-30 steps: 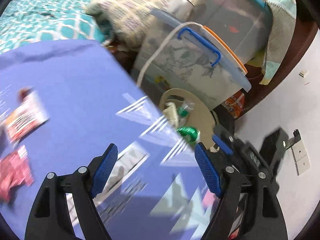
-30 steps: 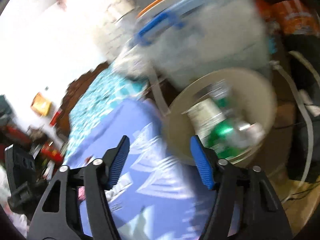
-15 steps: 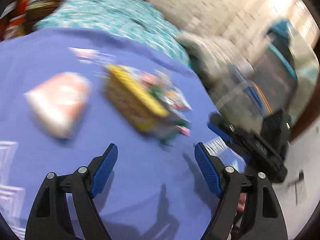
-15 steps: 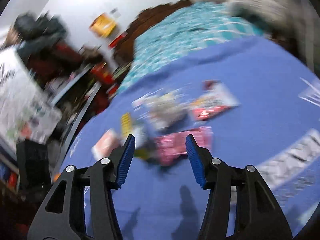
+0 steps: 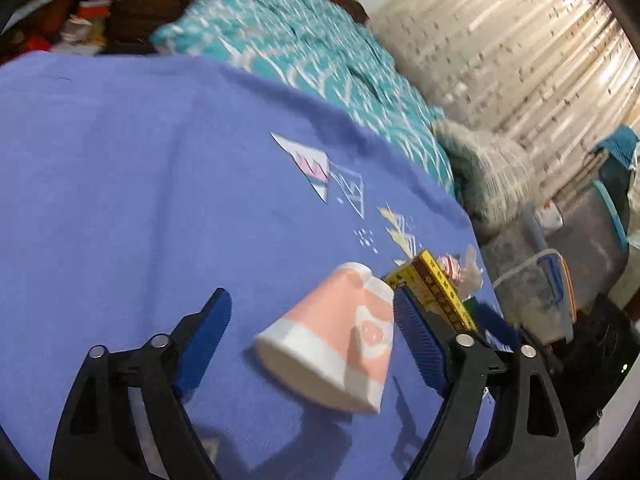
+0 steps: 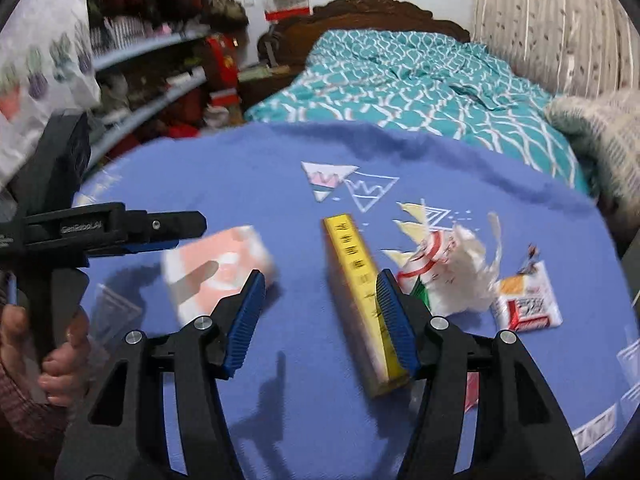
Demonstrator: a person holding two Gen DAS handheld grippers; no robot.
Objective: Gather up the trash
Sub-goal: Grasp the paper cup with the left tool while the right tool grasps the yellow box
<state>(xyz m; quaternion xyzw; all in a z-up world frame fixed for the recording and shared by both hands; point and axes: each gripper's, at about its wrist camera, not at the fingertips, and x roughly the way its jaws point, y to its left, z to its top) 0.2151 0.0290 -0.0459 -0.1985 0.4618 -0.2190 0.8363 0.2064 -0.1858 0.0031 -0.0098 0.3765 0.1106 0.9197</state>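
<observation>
A pink and white paper cup (image 5: 336, 340) lies on its side on the blue cloth (image 5: 140, 184). My left gripper (image 5: 308, 336) is open with the cup between its fingers, nearer the right one. The cup also shows in the right wrist view (image 6: 216, 268). A long yellow box (image 6: 360, 296) lies beside it. My right gripper (image 6: 320, 320) is open, its right finger against the box. A crumpled white wrapper (image 6: 448, 272) and a red and white packet (image 6: 528, 304) lie further right.
The left gripper body (image 6: 100, 232) and the hand holding it sit at the left of the right wrist view. A bed with a teal cover (image 6: 420, 80) is behind the table. Storage bins (image 5: 560, 280) stand off the table's right edge. Cluttered shelves (image 6: 160, 64) are at the back left.
Both grippers swung away from the waste bin and bins back over the table. The left has closed in on the paper cup, the right on the yellow box. Both stayed open.
</observation>
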